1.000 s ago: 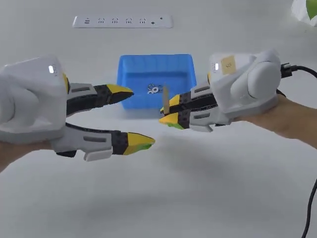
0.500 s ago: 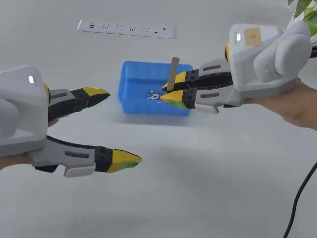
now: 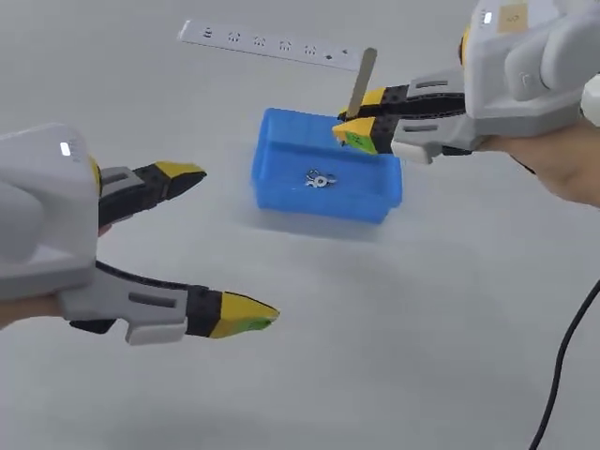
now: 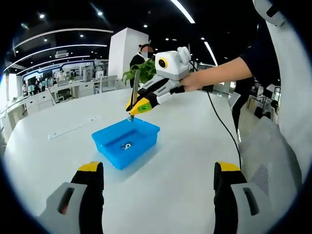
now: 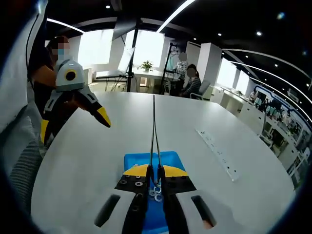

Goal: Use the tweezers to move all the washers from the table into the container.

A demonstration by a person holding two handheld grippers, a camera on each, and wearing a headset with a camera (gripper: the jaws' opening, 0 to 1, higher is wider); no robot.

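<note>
Done: washers (image 3: 317,178) are lying inside the container (image 3: 319,202).
Right: right tongs (image 3: 349,132) are pinching the tweezers (image 3: 362,79) above the container's far rim.
Left: left tongs (image 3: 234,244) are gaping empty, near the container.
Remaining: seemingly nothing is waiting.

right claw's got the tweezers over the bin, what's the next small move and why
Probably swing the right claw with the tweezers off the bin and out over the table. The tips hang near the bin's far rim and washers already lie inside. I cannot tell whether the tips carry one, but the drop looks done.
</note>
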